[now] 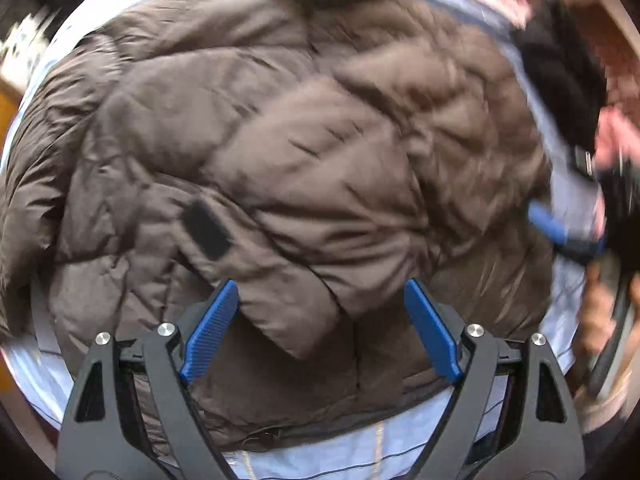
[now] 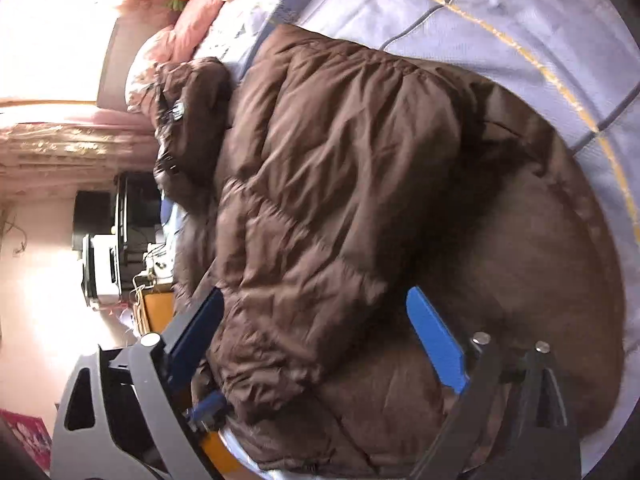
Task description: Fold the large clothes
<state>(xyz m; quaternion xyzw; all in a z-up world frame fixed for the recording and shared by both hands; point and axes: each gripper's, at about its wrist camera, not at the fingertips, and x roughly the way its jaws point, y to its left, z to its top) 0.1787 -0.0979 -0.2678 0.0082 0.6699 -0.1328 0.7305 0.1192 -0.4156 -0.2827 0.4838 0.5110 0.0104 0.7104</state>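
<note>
Brown puffer jacket lies spread on the bed, on its pale blue striped sheet, with a sleeve folded across the body; a black patch sits on that sleeve near the cuff. Left hand-held gripper: fingers wide apart, poised just above the jacket's near hem and sleeve cuff, clamping nothing. Right hand-held gripper: fingers also apart, straddling a puffy fold of the jacket without pinching it. Judgement: sleeves look tucked in, body fold not yet made. Next move likely calls for both grippers to close on the hem edge of the jacket and carry it toward the collar, taking thick fabric deep between the fingers.
</note>
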